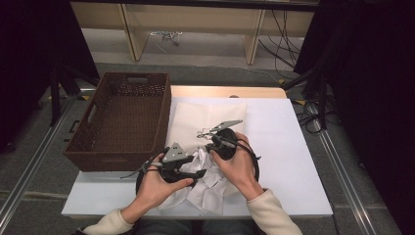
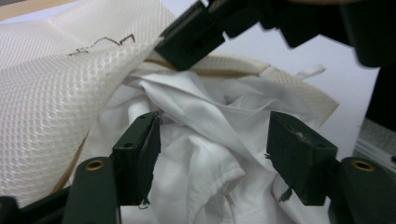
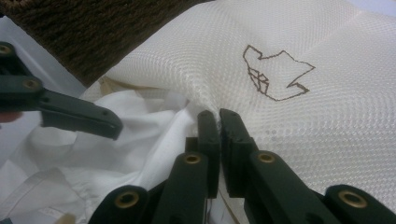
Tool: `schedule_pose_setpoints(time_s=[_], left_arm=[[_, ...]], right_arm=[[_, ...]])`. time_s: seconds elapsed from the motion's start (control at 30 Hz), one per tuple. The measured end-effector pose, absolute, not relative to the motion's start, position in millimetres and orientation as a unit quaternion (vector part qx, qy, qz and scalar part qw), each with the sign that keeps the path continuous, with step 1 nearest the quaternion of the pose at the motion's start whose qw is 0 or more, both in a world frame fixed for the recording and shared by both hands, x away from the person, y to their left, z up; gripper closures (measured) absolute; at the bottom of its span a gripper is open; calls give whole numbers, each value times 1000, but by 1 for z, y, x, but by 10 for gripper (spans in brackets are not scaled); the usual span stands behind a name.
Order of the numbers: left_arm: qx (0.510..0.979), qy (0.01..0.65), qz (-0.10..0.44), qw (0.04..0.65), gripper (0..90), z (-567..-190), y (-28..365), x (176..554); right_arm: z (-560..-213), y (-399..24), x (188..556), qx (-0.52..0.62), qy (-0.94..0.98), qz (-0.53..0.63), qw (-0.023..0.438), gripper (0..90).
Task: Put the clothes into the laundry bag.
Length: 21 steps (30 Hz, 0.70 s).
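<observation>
Near edge first: my left hand-held gripper (image 2: 212, 156) hangs over the crumpled white cotton garment (image 2: 196, 154), black jaws spread wide, cloth between them but not pinched. The garment is bunched at the near middle of the desk (image 1: 288, 147), spilling out of the mouth of the cream honeycomb-mesh laundry bag (image 3: 299, 51). My right hand-held gripper (image 3: 219, 128), just right of it, has its jaws pressed together on the bag's rim, lifting the opening.

By my reckoning we're midway: part of the garment sits inside the bag, a good heap lies outside it, and the mouth hasn't been closed.

Further out, the bag lies flat across the white desk top, brown stitched logo (image 3: 278, 74) showing. On the left stands the dark brown woven wicker basket (image 1: 120, 120). Beyond: grey floor, pale wooden frame legs (image 1: 132, 34), cables, black curtains both sides.
</observation>
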<state>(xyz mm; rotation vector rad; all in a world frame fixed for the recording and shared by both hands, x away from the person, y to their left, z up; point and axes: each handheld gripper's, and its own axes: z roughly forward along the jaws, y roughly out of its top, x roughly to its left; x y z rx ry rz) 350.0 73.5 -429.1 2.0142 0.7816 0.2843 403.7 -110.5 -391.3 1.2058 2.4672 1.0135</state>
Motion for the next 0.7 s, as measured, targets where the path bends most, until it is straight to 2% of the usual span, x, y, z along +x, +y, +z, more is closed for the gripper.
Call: schedule_pose_setpoints(time_s=[0.23,0.3,0.37,0.4,0.57,0.7], left_arm=[[843,311,115,423,317,-451,62,358],[845,312,114,419,327,-455,60,359],[842,324,109,418,336,-456,58,359],[842,325,112,415,340,-457,57,360],[843,321,112,416,378,-459,56,363],[847,318,116,409,450,-462,56,365]], right_arm=[[-391,-111,404,407,840,342,109,888],[-392,-114,408,380,848,348,126,887],[-393,-113,408,382,846,349,126,888],[-392,-112,405,407,841,340,111,887],[-392,-112,405,404,843,338,111,887],[-392,-112,405,406,842,339,108,888]])
